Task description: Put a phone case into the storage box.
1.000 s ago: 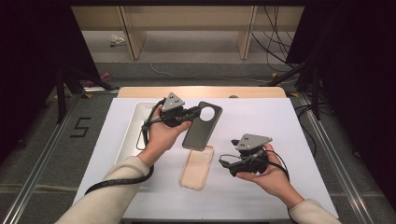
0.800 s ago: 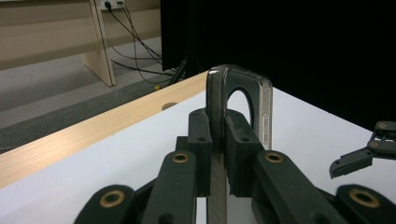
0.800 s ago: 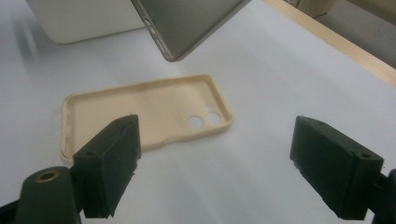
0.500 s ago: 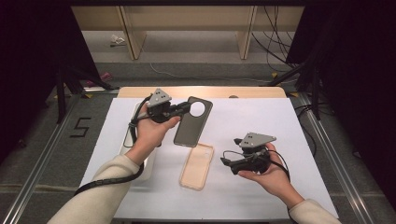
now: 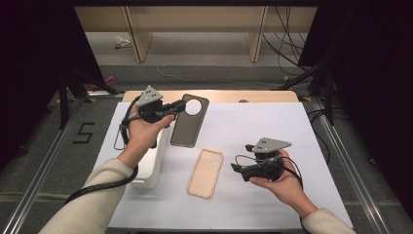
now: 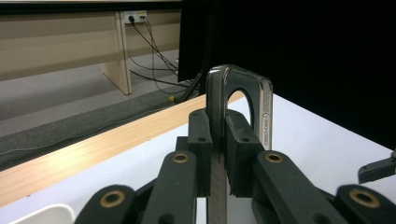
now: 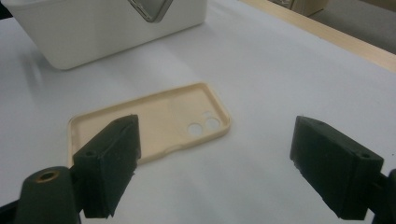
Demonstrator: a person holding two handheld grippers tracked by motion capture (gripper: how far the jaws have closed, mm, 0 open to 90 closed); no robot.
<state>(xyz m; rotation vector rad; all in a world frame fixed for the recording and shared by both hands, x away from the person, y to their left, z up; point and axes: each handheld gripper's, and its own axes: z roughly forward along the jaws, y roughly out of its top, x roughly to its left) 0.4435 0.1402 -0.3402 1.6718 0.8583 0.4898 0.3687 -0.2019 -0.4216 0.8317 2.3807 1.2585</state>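
Lab: curtained rig [image 5: 44,58], floor cables [image 5: 287,53]

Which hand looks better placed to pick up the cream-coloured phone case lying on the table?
The right, I think. The right gripper has open, empty jaws pointed at the cream phone case just ahead of it. The left gripper is already clamped on the dark phone case, held up over by the white bin.

Lower left: we see the white bin [image 5: 152,165] blocking passage | centre: the beige case [image 5: 205,173] lies flat, low obstacle | upper centre: the dark case [image 5: 187,127] hangs aloft | right half of the table [image 5: 292,126]: bare, open passage.
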